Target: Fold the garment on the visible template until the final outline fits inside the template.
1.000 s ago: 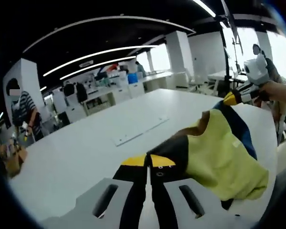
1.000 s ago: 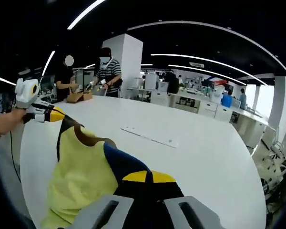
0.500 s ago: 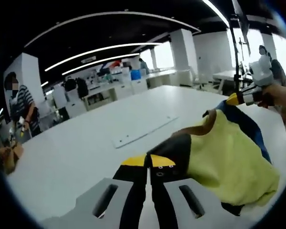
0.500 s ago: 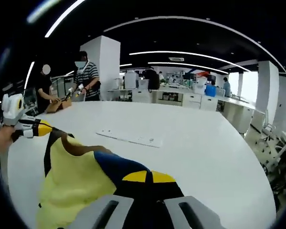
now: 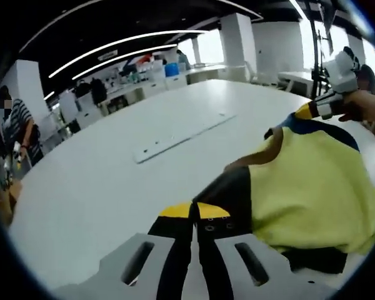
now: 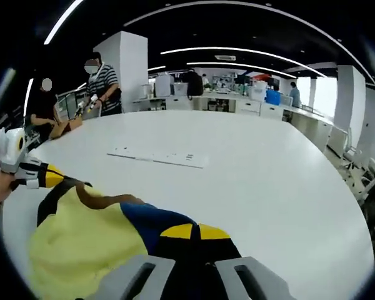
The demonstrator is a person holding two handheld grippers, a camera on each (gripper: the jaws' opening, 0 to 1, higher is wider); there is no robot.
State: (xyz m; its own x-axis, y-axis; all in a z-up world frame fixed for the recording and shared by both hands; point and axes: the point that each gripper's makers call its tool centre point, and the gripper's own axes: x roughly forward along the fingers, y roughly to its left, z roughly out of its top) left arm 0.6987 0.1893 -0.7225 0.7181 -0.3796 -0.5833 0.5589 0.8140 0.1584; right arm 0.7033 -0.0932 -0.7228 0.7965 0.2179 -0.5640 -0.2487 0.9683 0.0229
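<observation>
A yellow garment [image 5: 312, 187] with black and blue trim hangs stretched between my two grippers above the white table [image 5: 94, 187]. My left gripper [image 5: 194, 211] is shut on a black part of the garment's edge. In the left gripper view the right gripper [image 5: 309, 111] pinches the far blue corner, with a hand behind it. My right gripper [image 6: 194, 231] is shut on the blue and black edge of the garment [image 6: 81, 244]. The left gripper [image 6: 49, 175] shows at the far left of the right gripper view, holding the opposite corner.
A flat white strip [image 5: 181, 132] with small holes lies on the table beyond the garment, and the strip [image 6: 157, 157] also shows in the right gripper view. Two people [image 6: 100, 81] stand at the table's far end by a brown box. Desks and columns fill the background.
Both grippers have come down toward the table with the garment still held. The garment now hangs lower and spreads wider between them.
</observation>
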